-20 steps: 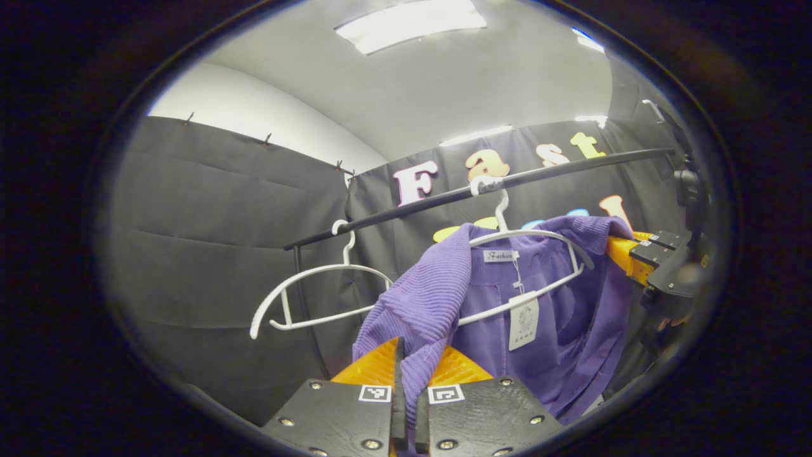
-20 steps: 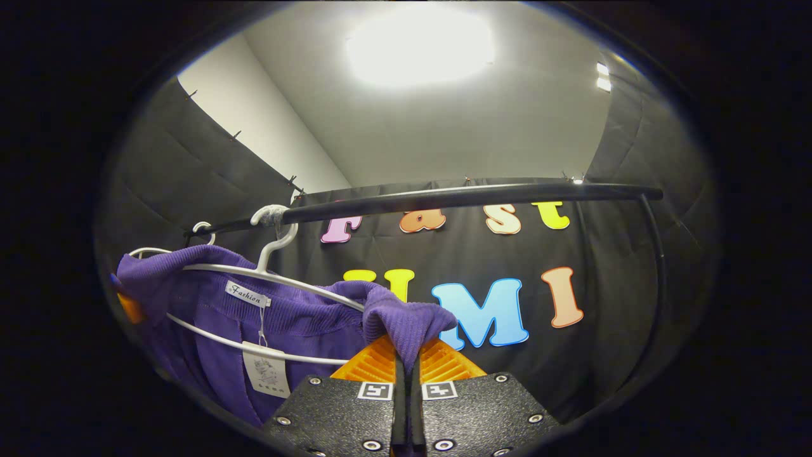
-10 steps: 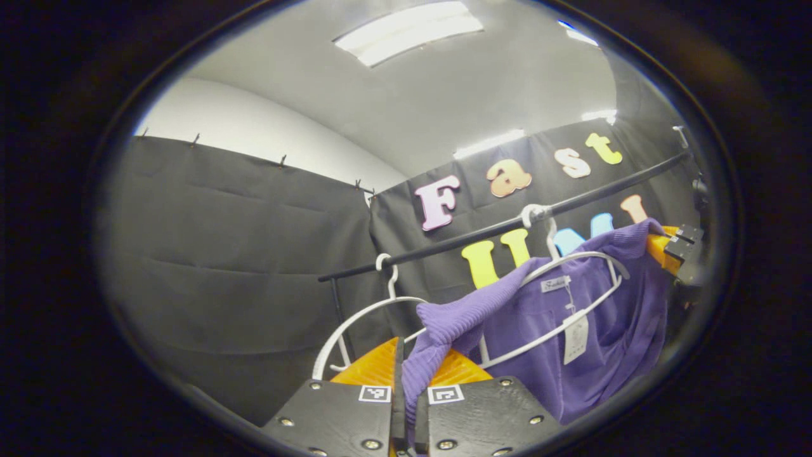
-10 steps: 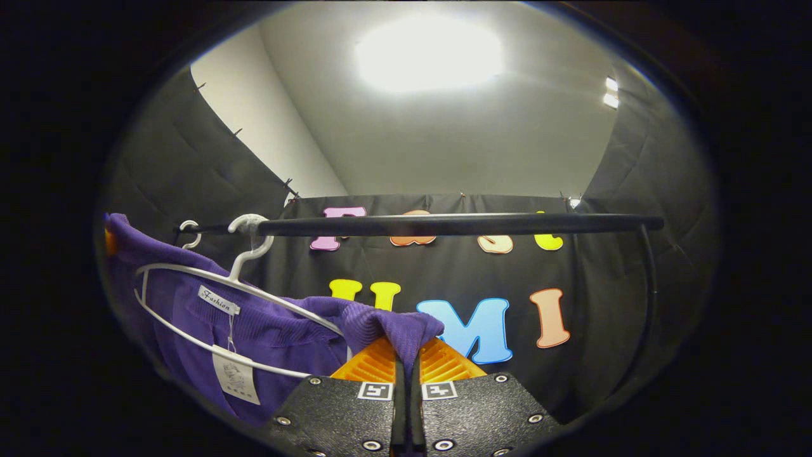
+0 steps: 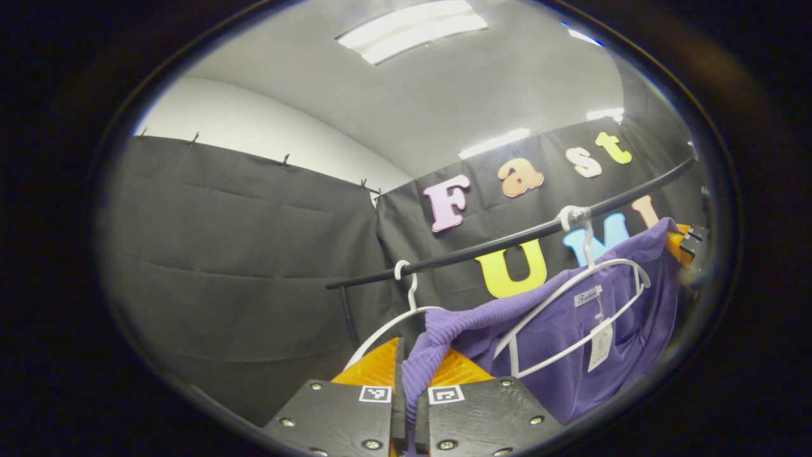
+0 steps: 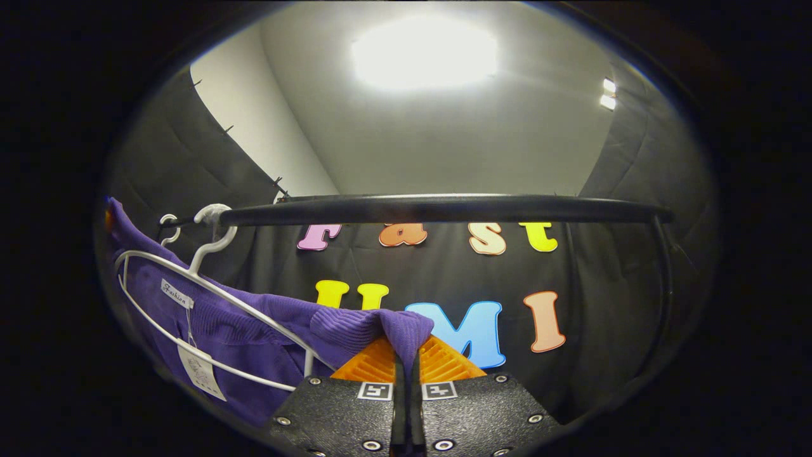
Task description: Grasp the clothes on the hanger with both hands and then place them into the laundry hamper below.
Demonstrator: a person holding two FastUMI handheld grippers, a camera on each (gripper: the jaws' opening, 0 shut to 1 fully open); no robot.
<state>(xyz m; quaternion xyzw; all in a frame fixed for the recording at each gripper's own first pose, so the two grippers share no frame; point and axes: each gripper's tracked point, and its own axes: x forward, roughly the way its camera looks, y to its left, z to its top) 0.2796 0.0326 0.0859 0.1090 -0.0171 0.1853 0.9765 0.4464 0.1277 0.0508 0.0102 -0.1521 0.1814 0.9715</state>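
the left gripper [image 5: 409,371] is closed on one shoulder of the purple top [image 5: 571,343]; ribbed cloth is pinched between both fingers [image 5: 374,368]. the right gripper [image 6: 406,365] is closed on the other shoulder [image 6: 380,327] in the same way, with cloth folded over the gap.

compared with a second ago, the two grippers are drawn further apart. in the left gripper view the right gripper [image 5: 685,244] is now seen at the far edge, and the top is stretched into a long band between the two holds. the hanger [image 5: 571,298] is tilted, and its arms lie bare in front of the cloth rather than inside the shoulders. its hook [image 5: 574,219] is still on the rail [image 5: 507,241]. a second, empty hanger [image 5: 406,298] hangs beside it.

from this it is judged that the top is nearly freed from the hanger but not yet clear of it. the body of the top still hangs below the rail, behind the hanger's lower bar. the hamper is not yet reached; lowering remains to be done.
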